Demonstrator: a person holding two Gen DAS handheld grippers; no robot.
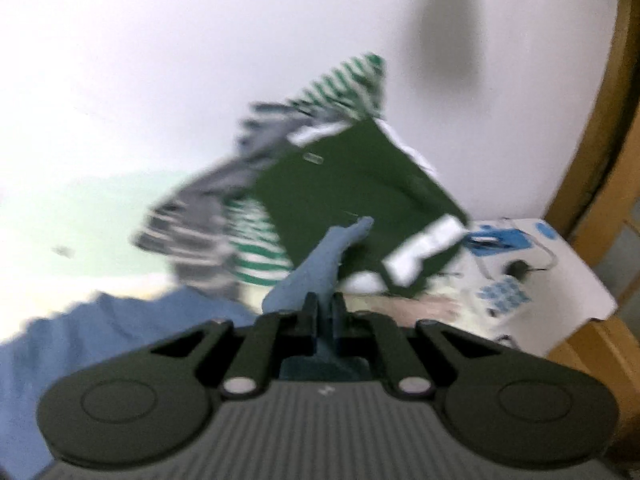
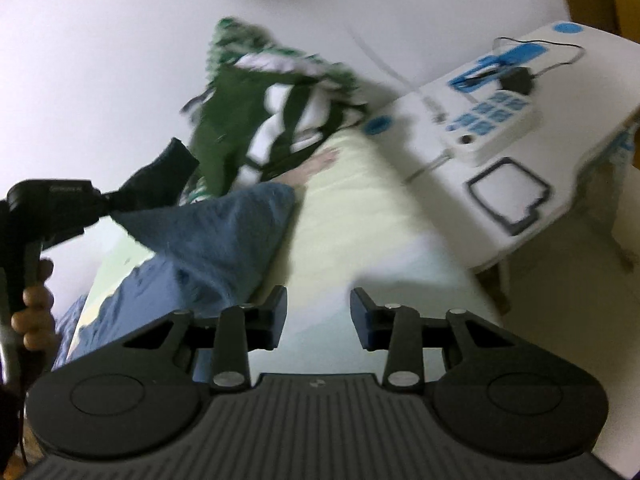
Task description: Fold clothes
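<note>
- My left hand-held gripper [image 1: 322, 312] has its jaws pinched tight on one blue cloth [image 1: 316, 268]; a fold of it sticks up past the fingertips.
- From the right wrist view I see that same left hand-held gripper [image 2: 105, 200] at the far left, held by one hand [image 2: 34, 312], with the blue cloth [image 2: 212, 240] lifted at the pinched corner and the rest trailing down onto the bed [image 2: 352, 216].
- My right hand-held gripper [image 2: 318, 312] stands about half open, jaws apart, with nothing between them (only pale bedding shows in the gap).
- One heap of other clothes [image 1: 352, 184] lies farther along the bed: I count a dark green garment with white blocks, a green-and-white striped one and a grey striped one, though blur makes the count uncertain.
- One white desk [image 2: 520, 128] with blue markings stands just beside the bed, and a black cable lies on it.
</note>
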